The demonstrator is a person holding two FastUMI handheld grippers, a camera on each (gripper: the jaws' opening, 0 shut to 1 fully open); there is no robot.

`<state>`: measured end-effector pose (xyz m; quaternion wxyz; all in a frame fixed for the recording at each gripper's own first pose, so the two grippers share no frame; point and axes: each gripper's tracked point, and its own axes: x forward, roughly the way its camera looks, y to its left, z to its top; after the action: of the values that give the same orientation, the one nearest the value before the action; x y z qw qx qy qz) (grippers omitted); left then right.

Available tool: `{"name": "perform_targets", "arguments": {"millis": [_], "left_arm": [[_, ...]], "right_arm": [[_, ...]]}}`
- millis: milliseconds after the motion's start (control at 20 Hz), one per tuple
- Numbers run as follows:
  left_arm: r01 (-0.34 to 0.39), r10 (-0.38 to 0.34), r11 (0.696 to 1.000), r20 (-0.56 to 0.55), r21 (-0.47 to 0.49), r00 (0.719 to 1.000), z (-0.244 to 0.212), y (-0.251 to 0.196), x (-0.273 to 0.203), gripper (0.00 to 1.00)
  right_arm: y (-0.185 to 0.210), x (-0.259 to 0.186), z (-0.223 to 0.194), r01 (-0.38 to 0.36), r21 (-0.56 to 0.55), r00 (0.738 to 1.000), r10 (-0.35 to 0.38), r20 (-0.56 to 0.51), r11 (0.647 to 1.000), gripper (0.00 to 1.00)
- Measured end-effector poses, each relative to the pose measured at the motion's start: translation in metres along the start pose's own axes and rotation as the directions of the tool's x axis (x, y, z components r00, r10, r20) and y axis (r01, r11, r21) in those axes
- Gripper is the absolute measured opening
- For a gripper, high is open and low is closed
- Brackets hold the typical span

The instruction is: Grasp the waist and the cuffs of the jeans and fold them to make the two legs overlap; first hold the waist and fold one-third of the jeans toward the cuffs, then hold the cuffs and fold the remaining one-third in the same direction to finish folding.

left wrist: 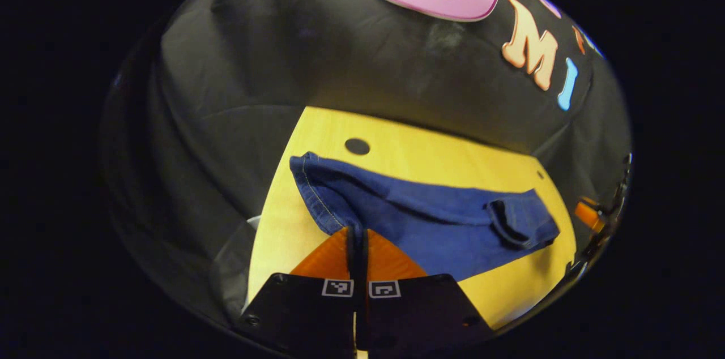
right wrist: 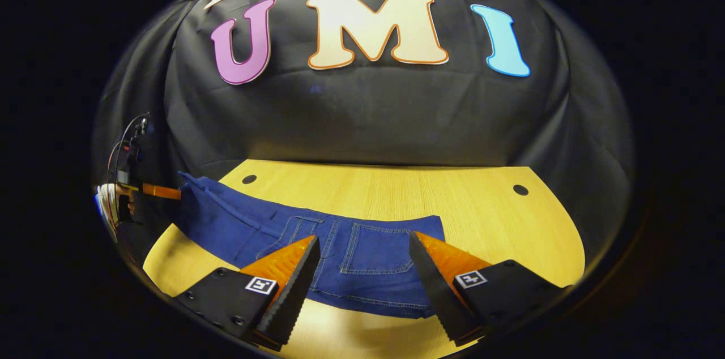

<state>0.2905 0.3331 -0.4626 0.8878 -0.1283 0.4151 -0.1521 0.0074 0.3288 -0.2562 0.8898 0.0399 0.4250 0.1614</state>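
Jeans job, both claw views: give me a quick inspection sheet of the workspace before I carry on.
Surface: yellow wooden table, with round dark holes near its far edge.
Job's things: blue jeans lie across the table, back pocket up at the waist end; the cuff end is lifted at the table's left edge.
Clutter: nothing seen.
Grippers: left claw is shut on the jeans' cuff edge; right claw is open above the waist area, not gripping.
Cables: thin dark cables by the far claw, in the right gripper view.
Surroundings: black cloth wall behind the table.
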Motion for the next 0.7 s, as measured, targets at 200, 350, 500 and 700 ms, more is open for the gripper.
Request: {"name": "perform_targets", "arguments": {"millis": [200, 350, 500, 700], "left_arm": [[0.043, -0.047, 0.996, 0.054, 0.072, 0.997, 0.018, -0.042, -0.025, 0.00], [0.089, -0.098, 0.989, 0.072, 0.116, 0.993, 0.036, -0.105, -0.031, 0.00], [0.142, -0.157, 0.980, 0.104, 0.141, 0.982, 0.049, -0.164, -0.030, 0.00], [0.221, -0.239, 0.954, 0.070, 0.202, 0.968, 0.046, -0.244, -0.026, 0.00]], "right_arm": [[-0.015, -0.022, 0.000, -0.019, -0.009, 0.999, 0.019, 0.041, 1.000, 0.94], [-0.040, -0.046, 0.002, -0.023, 0.027, 0.998, 0.021, 0.060, 0.999, 0.98], [-0.067, -0.070, 0.001, -0.015, 0.041, 0.997, 0.012, 0.077, 0.999, 0.98], [-0.105, -0.093, 0.003, 0.007, 0.061, 0.995, -0.013, 0.097, 0.998, 0.94]]}}
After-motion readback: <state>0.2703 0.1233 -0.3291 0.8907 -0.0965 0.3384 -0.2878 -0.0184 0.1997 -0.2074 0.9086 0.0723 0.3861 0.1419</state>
